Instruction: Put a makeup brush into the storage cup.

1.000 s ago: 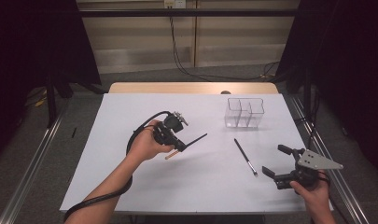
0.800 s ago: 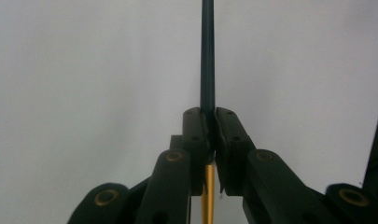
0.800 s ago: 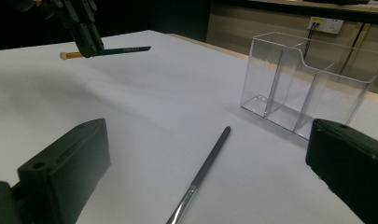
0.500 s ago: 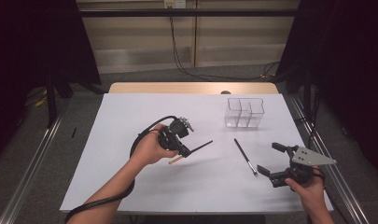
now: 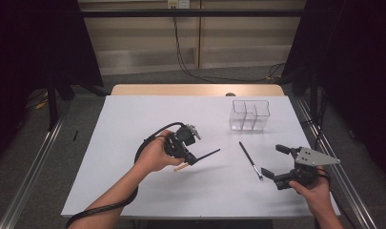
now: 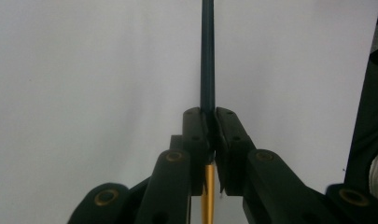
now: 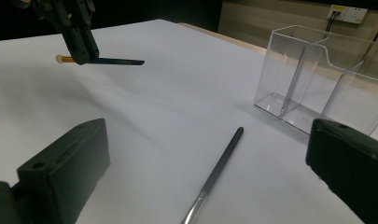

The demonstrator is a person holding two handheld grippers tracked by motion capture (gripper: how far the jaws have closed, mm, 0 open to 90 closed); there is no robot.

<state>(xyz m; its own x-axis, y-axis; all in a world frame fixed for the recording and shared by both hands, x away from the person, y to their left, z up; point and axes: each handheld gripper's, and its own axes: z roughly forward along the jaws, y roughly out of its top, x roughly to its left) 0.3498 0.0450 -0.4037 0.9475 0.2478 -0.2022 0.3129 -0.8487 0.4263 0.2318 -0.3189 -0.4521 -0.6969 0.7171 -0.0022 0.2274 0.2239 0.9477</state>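
My left gripper [image 5: 192, 159] is held just above the middle of the white table [image 5: 133, 124]. It is shut on a pencil [image 5: 208, 155] with a dark shaft and a tan end. In the left gripper view the pencil [image 6: 207, 56] runs straight out between the closed jaws of that gripper [image 6: 211, 122]. My right gripper [image 5: 271, 160] stands open at the right, low over the table. A thin dark brush [image 5: 250, 160] lies flat just to its left. In the right gripper view the brush [image 7: 219, 168] lies between and ahead of the wide jaws of that gripper [image 7: 207, 135], untouched.
A clear plastic organiser [image 5: 250, 114] with upright dividers stands at the back right, seen close in the right gripper view [image 7: 326, 79]. The left gripper's cable loops over the forearm. A wooden strip edges the table's far side.
The left hand, still gripping the pencil, has shifted slightly to the right and toward the person. The right gripper has edged a little to the left, still open.
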